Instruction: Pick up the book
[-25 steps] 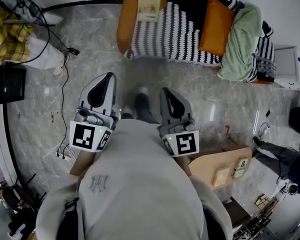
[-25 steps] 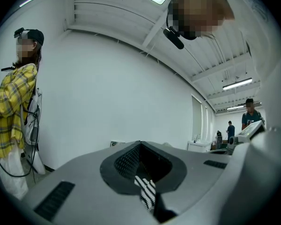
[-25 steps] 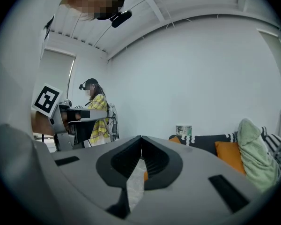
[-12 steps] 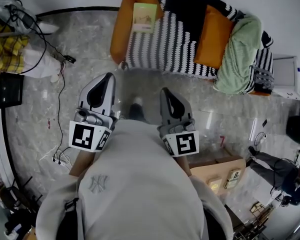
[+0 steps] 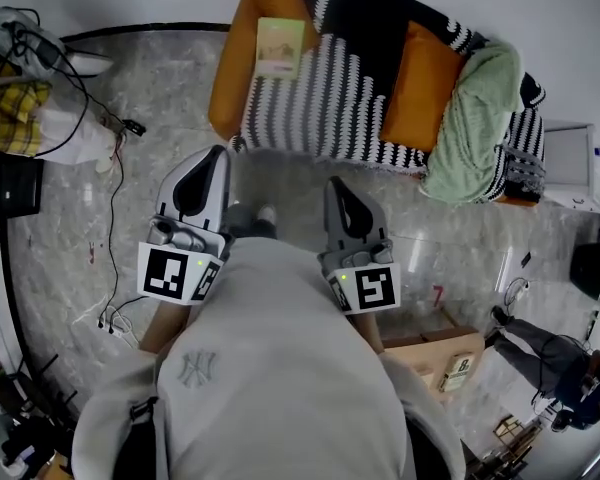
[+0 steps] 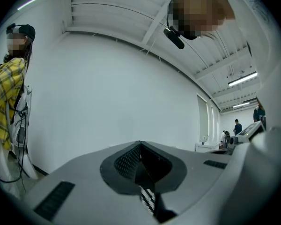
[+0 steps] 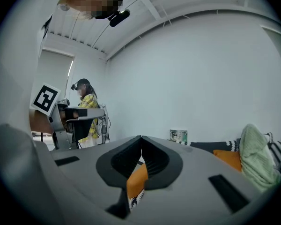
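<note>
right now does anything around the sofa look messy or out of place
Nothing damaged or spilled. A green blanket lies bunched at one end of the sofa, the book sits at the other end, and loose cables trail over the floor.

**Sofa and floor, as I saw them**

The orange sofa [image 5: 228,83] stood at the far side of the grey marble floor [image 5: 170,118]. A black-and-white striped throw [image 5: 320,98] covered most of its seat. The book [image 5: 279,47] lay flat at its left end, beside the throw. An orange cushion [image 5: 420,83] and a pale green blanket [image 5: 470,118] lay further right. Black cables [image 5: 113,198] trailed over the floor on my left, and a cardboard box [image 5: 430,353] sat near right.
</note>
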Demonstrator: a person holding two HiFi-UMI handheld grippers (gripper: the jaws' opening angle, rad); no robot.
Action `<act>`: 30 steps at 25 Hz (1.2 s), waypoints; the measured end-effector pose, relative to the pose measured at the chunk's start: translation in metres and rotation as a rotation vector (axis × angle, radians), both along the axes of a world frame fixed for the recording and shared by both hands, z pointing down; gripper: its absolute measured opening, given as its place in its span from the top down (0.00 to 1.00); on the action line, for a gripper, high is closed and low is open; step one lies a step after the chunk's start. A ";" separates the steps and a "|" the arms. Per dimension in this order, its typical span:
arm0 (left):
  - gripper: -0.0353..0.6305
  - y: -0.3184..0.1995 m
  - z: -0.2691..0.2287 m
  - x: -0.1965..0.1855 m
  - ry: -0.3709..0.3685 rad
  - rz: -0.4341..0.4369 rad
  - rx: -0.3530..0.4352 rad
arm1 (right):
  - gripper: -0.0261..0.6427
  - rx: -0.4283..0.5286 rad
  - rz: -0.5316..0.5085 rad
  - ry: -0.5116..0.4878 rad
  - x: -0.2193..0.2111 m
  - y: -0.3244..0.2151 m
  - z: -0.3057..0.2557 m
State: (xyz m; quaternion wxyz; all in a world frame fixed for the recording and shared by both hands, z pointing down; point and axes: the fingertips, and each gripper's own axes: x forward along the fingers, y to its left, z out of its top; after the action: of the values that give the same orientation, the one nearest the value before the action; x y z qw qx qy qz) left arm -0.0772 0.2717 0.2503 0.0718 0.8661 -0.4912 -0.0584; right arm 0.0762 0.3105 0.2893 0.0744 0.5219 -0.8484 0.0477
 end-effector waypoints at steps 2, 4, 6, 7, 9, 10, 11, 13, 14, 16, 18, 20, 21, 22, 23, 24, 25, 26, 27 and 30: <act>0.93 -0.002 0.000 0.004 -0.001 -0.004 0.001 | 0.94 -0.006 0.003 -0.006 0.005 -0.002 0.003; 0.93 -0.001 0.000 0.003 -0.006 -0.008 -0.001 | 0.94 -0.011 0.005 -0.013 0.006 -0.001 0.004; 0.93 -0.001 0.000 0.001 -0.010 -0.014 -0.004 | 0.94 -0.019 0.005 -0.018 0.006 0.000 0.005; 0.93 -0.002 -0.001 0.000 -0.011 -0.018 -0.005 | 0.94 -0.026 0.005 -0.018 0.006 0.000 0.006; 0.93 -0.006 0.000 -0.001 -0.010 -0.023 -0.007 | 0.94 -0.031 0.006 -0.020 0.005 -0.002 0.008; 0.93 -0.008 0.001 -0.001 -0.010 -0.022 -0.008 | 0.94 -0.031 0.007 -0.022 0.005 -0.005 0.008; 0.93 -0.011 0.002 -0.001 -0.010 -0.020 -0.010 | 0.94 -0.031 0.007 -0.025 0.004 -0.007 0.009; 0.93 -0.018 0.004 0.001 -0.009 -0.014 -0.017 | 0.93 -0.037 0.006 -0.027 0.003 -0.013 0.012; 0.93 -0.022 0.005 0.001 -0.007 -0.011 -0.020 | 0.94 -0.044 0.005 -0.024 0.003 -0.017 0.014; 0.93 -0.034 0.007 0.003 -0.004 -0.004 -0.026 | 0.94 -0.055 0.009 -0.021 0.004 -0.027 0.016; 0.93 -0.047 0.007 0.006 -0.002 0.003 -0.029 | 0.94 -0.049 0.018 -0.031 0.006 -0.041 0.014; 0.93 -0.064 0.006 0.007 0.001 0.006 -0.029 | 0.94 -0.055 0.023 -0.033 0.008 -0.057 0.013; 0.93 -0.073 0.005 0.008 0.002 0.006 -0.029 | 0.94 -0.061 0.022 -0.030 0.009 -0.066 0.013; 0.93 -0.082 0.004 0.009 0.003 0.005 -0.029 | 0.94 -0.064 0.022 -0.028 0.010 -0.075 0.013; 0.93 -0.091 0.004 0.009 0.004 0.005 -0.029 | 0.94 -0.065 0.023 -0.027 0.011 -0.085 0.013; 0.93 -0.100 0.004 0.010 0.004 0.006 -0.030 | 0.94 -0.066 0.024 -0.026 0.011 -0.094 0.013; 0.93 -0.109 0.004 0.010 0.004 0.007 -0.030 | 0.94 -0.067 0.025 -0.027 0.011 -0.104 0.013; 0.93 -0.118 0.004 0.009 0.003 0.008 -0.030 | 0.94 -0.067 0.025 -0.029 0.010 -0.113 0.013; 0.93 -0.126 0.003 0.008 0.003 0.010 -0.030 | 0.94 -0.066 0.025 -0.030 0.009 -0.122 0.012; 0.93 -0.149 0.003 0.003 0.002 0.020 -0.030 | 0.93 -0.061 0.029 -0.033 0.001 -0.145 0.010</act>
State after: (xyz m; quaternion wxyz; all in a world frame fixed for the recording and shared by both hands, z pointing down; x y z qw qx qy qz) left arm -0.0739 0.1226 0.2528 0.0861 0.8698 -0.4831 -0.0512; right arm 0.0775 0.1657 0.2997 0.0756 0.5308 -0.8400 0.0834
